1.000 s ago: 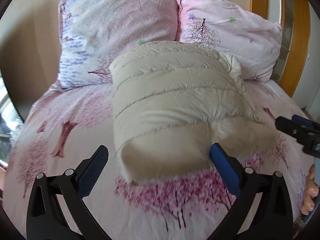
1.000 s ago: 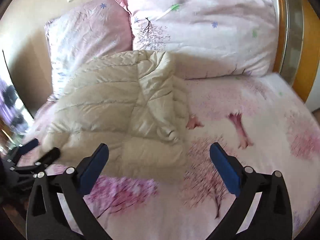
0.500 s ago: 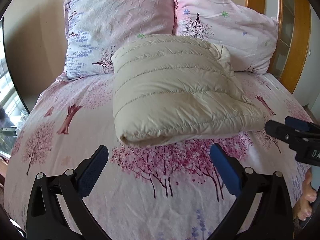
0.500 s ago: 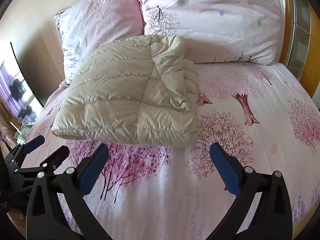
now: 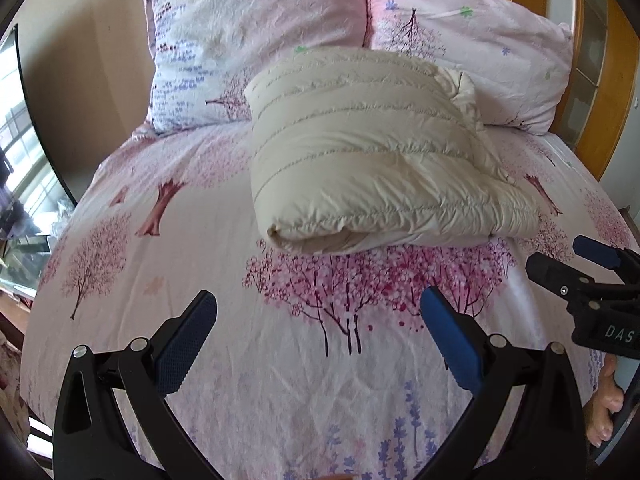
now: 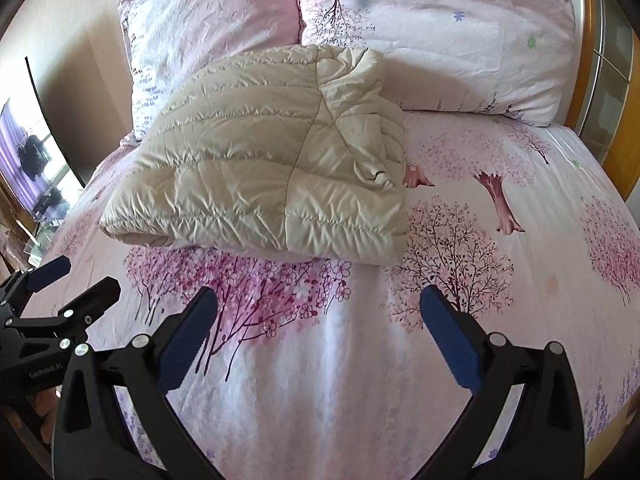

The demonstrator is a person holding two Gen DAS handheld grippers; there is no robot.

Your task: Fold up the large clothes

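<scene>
A cream quilted puffer jacket (image 5: 372,156) lies folded into a thick bundle in the middle of the bed, against the pillows; it also shows in the right wrist view (image 6: 272,160). My left gripper (image 5: 318,320) is open and empty, above the sheet short of the bundle. My right gripper (image 6: 318,320) is open and empty, also back from the bundle's near edge. The right gripper shows at the right edge of the left wrist view (image 5: 576,268). The left gripper shows at the left edge of the right wrist view (image 6: 76,282).
The bed sheet (image 5: 200,360) is pink with tree prints. Two pink pillows (image 5: 256,36) (image 6: 440,32) lean on the wall behind the jacket. A wooden bed frame (image 5: 616,80) runs along the right. A dark screen (image 6: 36,128) stands at the left.
Both grippers have drawn back from the jacket toward the foot of the bed. The folded jacket lies where it was left and looks smaller and farther away.
</scene>
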